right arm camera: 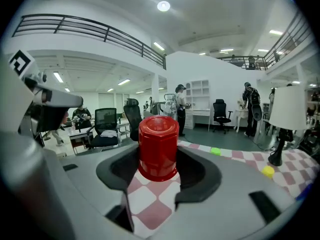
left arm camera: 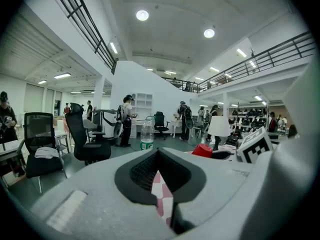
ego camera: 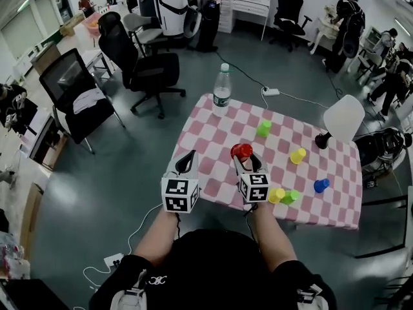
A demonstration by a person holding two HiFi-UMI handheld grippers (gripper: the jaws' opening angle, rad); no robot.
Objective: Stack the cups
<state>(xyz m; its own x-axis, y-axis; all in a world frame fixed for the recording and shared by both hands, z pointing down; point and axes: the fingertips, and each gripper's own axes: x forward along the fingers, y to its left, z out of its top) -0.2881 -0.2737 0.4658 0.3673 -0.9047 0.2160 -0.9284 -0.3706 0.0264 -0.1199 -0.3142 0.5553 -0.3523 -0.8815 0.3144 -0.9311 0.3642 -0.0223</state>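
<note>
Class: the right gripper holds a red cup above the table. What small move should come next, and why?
Probably carry the red cup toward the green cup ahead: the right gripper is clamped on it upside down, clear of the checked tablecloth, and that cup stands free.

The upturned red plastic cup (right arm camera: 158,139) is smooth and glossy, with highlights along its faceted sides. The right hand-held gripper (right arm camera: 159,166) has a matt grey plastic body. The left hand-held gripper (left arm camera: 158,159) has the same body, lined with black ribbed rubbery-looking pads (left arm camera: 142,173). A matt pink-and-white checked cloth (ego camera: 213,147) covers the desk (ego camera: 335,219). The lime-green plastic cup (ego camera: 264,128), yellow plastic cup (ego camera: 297,155) and blue plastic cup (ego camera: 321,185) look smooth. The clear plastic water bottle (ego camera: 222,89) shines. The grey-green floor (ego camera: 116,173) is smooth with a dull sheen.
</note>
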